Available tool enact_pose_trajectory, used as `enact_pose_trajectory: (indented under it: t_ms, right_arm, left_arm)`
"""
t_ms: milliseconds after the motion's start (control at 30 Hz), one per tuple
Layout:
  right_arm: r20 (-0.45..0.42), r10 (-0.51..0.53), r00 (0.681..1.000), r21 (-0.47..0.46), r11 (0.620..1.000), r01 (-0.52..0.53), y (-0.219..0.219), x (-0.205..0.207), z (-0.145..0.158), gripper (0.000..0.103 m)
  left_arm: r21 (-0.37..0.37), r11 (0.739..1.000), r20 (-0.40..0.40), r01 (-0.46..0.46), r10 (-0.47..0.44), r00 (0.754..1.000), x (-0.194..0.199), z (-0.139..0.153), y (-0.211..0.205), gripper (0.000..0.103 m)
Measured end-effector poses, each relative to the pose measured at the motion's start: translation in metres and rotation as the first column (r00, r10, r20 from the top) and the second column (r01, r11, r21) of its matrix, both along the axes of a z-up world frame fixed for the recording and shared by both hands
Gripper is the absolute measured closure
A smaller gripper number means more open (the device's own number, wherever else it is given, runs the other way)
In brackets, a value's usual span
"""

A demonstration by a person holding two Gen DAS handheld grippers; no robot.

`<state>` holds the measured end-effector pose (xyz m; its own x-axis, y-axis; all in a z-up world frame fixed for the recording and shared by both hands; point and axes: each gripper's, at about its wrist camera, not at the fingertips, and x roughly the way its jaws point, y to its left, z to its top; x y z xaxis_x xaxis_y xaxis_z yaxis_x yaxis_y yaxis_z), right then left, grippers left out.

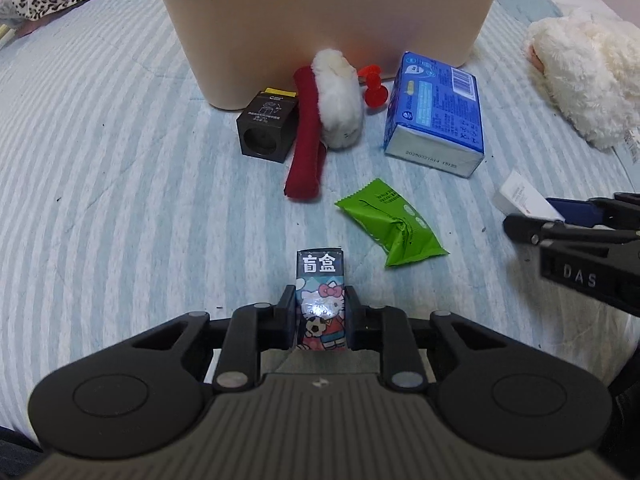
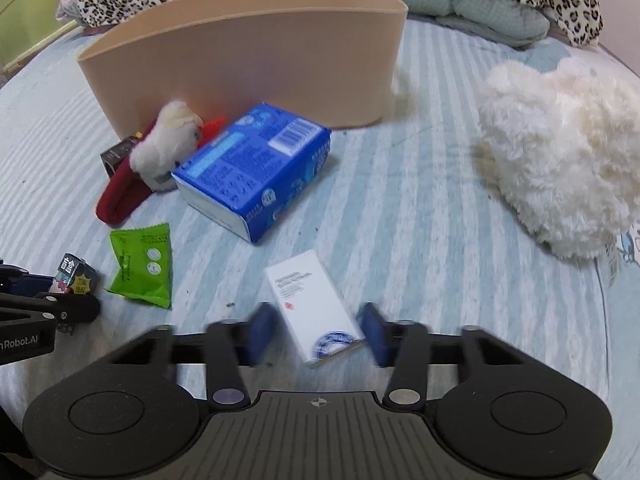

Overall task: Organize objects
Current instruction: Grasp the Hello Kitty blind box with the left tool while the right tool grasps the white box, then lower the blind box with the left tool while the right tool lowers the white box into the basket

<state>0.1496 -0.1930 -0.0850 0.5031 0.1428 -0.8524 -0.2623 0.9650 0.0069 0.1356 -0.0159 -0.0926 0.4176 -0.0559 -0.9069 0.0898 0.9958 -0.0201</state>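
1. The beige storage bin [image 1: 328, 20] stands at 12 o'clock on the striped bed sheet [image 1: 120, 160]. Its inside is mostly hidden behind the near wall, so what it holds cannot be made out.
2. The red pushpin-shaped toy [image 1: 374, 88] is partly hidden between the bin and the white plush with a red sleeve [image 1: 336, 100]. The dark box [image 1: 266, 126] is half hidden behind that plush in the right wrist view.
3. The right wrist view is motion-blurred, so the print on the white carton [image 2: 316, 308] is unreadable.
4. The left gripper [image 1: 320, 316] has its fingers pinching the Hello Kitty blind box [image 1: 320, 280]. The box's lower end is hidden between them.
5. The right gripper [image 2: 316, 336] has its fingers spread either side of the white carton, not touching it. The carton lies on the sheet.
6. The blue tissue pack [image 1: 434, 116] lies at 1 o'clock, just beside the bin. The green snack packet [image 1: 390, 226] lies nearer.
7. The fluffy white plush [image 2: 560, 152] is cut off at the right edge.
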Motion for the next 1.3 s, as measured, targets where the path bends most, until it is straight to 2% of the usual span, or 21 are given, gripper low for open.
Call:
enact_pose_trajectory:
  t_ms: [167,333,600,967,1300]
  right_arm:
    - [0.008,0.0,1.0,-0.015,1.0,0.0,0.001,-0.007,0.003,0.074]
    - [0.052,-0.004,0.999,0.015,1.0,0.003,-0.002,-0.017,0.019,0.074]
    - [0.164,-0.037,0.986,0.09,0.996,0.023,-0.011,-0.024,0.058,0.074]
    - [0.304,-0.057,0.951,0.151,0.988,0.011,-0.013,-0.004,0.112,0.074]
    - [0.383,-0.049,0.922,0.147,0.989,-0.009,-0.001,0.04,0.133,0.074]
  left_arm:
    - [-0.008,1.0,0.008,-0.003,0.003,1.0,-0.004,0.003,0.003,0.079]
    - [0.001,1.0,0.043,-0.003,0.003,0.999,-0.009,0.015,0.009,0.079]
    - [-0.003,1.0,0.169,-0.015,0.015,0.986,-0.012,0.057,0.021,0.079]
    - [0.001,1.0,0.352,-0.012,0.011,0.936,0.006,0.117,0.019,0.079]
    - [0.026,0.999,0.427,-0.024,0.01,0.904,0.053,0.134,0.014,0.079]
